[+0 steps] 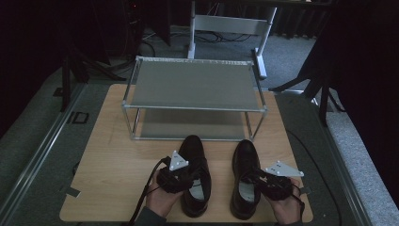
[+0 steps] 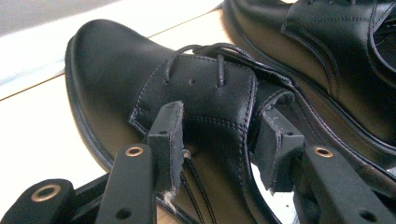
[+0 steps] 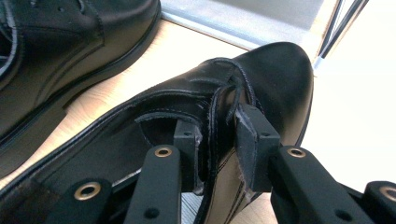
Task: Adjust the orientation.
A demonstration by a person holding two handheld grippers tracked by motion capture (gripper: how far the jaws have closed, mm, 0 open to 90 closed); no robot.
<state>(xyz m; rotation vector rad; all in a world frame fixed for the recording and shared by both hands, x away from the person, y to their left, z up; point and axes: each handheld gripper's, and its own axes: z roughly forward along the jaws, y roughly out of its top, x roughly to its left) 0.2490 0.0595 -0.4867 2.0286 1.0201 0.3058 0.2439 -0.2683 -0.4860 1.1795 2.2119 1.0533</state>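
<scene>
Two black leather lace-up shoes stand side by side on the wooden table, toes toward the rack: the left shoe (image 1: 193, 149) and the right shoe (image 1: 246, 154). My left gripper (image 1: 194, 177) reaches over the left shoe (image 2: 112, 79). Its jaws (image 2: 218, 135) straddle the laced flap, with one pad by the flap's edge and leather still showing between the pads. My right gripper (image 1: 255, 179) is at the right shoe (image 3: 275, 79), where its jaws (image 3: 218, 140) pinch the side wall of the shoe's opening between both pads.
A two-shelf metal shoe rack (image 1: 193, 84) stands at the back of the table (image 1: 117, 155), both shelves bare. The other shoe lies close beside each gripper (image 2: 336, 56) (image 3: 70, 46). A white table frame (image 1: 230, 23) stands on the floor beyond.
</scene>
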